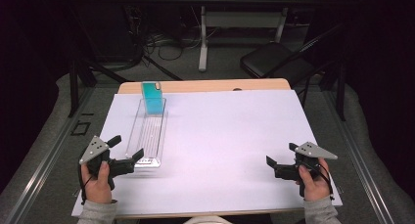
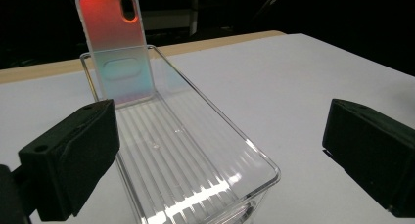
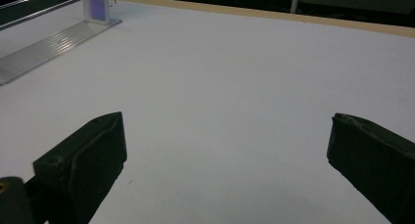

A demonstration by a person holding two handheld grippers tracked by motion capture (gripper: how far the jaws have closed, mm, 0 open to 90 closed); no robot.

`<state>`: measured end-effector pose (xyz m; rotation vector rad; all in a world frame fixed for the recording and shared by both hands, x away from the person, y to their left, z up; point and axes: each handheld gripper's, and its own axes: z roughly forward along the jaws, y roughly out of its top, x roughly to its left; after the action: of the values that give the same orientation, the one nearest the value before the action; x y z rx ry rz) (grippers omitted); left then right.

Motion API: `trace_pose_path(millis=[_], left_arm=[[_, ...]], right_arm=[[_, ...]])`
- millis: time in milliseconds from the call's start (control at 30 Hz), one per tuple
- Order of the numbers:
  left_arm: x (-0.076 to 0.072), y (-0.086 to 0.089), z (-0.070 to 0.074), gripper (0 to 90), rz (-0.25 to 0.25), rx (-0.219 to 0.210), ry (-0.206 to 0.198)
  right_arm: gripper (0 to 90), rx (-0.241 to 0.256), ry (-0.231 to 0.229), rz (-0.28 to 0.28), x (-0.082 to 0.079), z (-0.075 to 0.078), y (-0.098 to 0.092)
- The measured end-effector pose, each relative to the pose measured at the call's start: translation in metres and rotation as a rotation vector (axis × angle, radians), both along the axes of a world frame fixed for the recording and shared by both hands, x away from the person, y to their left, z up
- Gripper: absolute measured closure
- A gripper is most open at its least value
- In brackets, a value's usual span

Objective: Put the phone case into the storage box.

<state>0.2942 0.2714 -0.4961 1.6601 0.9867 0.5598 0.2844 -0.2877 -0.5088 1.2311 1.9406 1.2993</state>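
The desk (image 1: pixel 235 136) is lying under a white sheet, and the clear tray (image 1: pixel 147 136) is standing on its left part, long side running away from the person. I am taking this tray as the landmark. At the far end of the tray the phone case (image 1: pixel 153 98) is standing almost upright, leaning on the far wall; in the left claw view it is showing an orange top and a greenish lower half (image 2: pixel 117 48).

The left claw (image 1: pixel 128 154) is waiting at the near end of the tray, its jaws spread wide, one jaw seeming to be just over the near rim. The right claw (image 1: pixel 280 160) is resting well to the right of the tray, also wide open and holding nothing.

What could go wrong, in my judgement: the tray is light and smooth, so if the left claw is pushing against the near wall, the tray may be sliding on the sheet and the case may be falling flat inside. The case is thin and glossy; a pinch on one edge only may be letting it slip or twist. With the right claw so far from the tray, nothing is steadying it.
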Motion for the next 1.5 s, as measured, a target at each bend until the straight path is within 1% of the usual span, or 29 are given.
trace_pose_path(millis=[100, 300, 400, 567, 633, 667, 733, 833, 900, 1067, 1133, 1200, 1267, 1300, 1367, 1433, 1500], left_arm=[[0.000, 0.004, -0.004, 0.4, 0.010, -0.006, -0.004], [0.002, 0.010, -0.009, 0.4, 0.027, -0.011, -0.002], [0.002, 0.013, -0.012, 0.4, 0.037, -0.030, 0.004], [0.003, 0.018, -0.015, 0.4, 0.056, -0.029, 0.000], [0.004, 0.019, -0.016, 0.4, 0.063, -0.030, 0.003], [0.004, 0.020, -0.017, 0.4, 0.062, -0.034, 0.003], [0.005, 0.021, -0.019, 0.4, 0.069, -0.029, 0.008], [0.006, 0.022, -0.020, 0.4, 0.072, -0.034, 0.012], [0.006, 0.022, -0.021, 0.4, 0.077, -0.029, 0.016], [0.008, 0.024, -0.024, 0.4, 0.084, -0.035, 0.021], [0.008, 0.025, -0.025, 0.4, 0.089, -0.033, 0.024], [0.009, 0.026, -0.026, 0.4, 0.091, -0.034, 0.027], [0.009, 0.027, -0.027, 0.5, 0.095, -0.034, 0.029], [0.010, 0.027, -0.027, 0.4, 0.096, -0.037, 0.031], [0.010, 0.027, -0.027, 0.5, 0.099, -0.038, 0.032], [0.010, 0.028, -0.028, 0.4, 0.100, -0.039, 0.032], [0.011, 0.028, -0.028, 0.4, 0.099, -0.037, 0.034]], right_arm=[[1.3, 0.014, 0.004, -0.017, 0.000, -0.004, -0.004], [1.5, 0.011, 0.018, -0.035, 0.002, -0.014, -0.008], [1.9, 0.011, 0.031, -0.041, 0.003, -0.018, -0.009], [2.0, 0.000, 0.043, -0.040, 0.005, -0.024, -0.009], [1.9, 0.002, 0.050, -0.044, 0.005, -0.025, -0.009], [2.0, 0.003, 0.043, -0.045, 0.006, -0.026, -0.009], [2.0, 0.002, 0.048, -0.048, 0.006, -0.027, -0.010], [2.0, 0.005, 0.058, -0.046, 0.007, -0.030, -0.011], [1.9, 0.000, 0.048, -0.047, 0.007, -0.031, -0.012], [2.0, 0.005, 0.038, -0.063, 0.007, -0.032, -0.016], [1.9, 0.016, 0.048, -0.071, 0.008, -0.033, -0.018], [2.0, 0.013, 0.050, -0.076, 0.008, -0.033, -0.019], [2.0, 0.020, 0.045, -0.082, 0.009, -0.033, -0.020], [2.0, 0.018, 0.054, -0.082, 0.009, -0.033, -0.020], [2.0, 0.018, 0.048, -0.084, 0.010, -0.035, -0.021], [2.0, 0.014, 0.060, -0.083, 0.010, -0.035, -0.022], [2.0, 0.012, 0.060, -0.084, 0.010, -0.035, -0.021]])
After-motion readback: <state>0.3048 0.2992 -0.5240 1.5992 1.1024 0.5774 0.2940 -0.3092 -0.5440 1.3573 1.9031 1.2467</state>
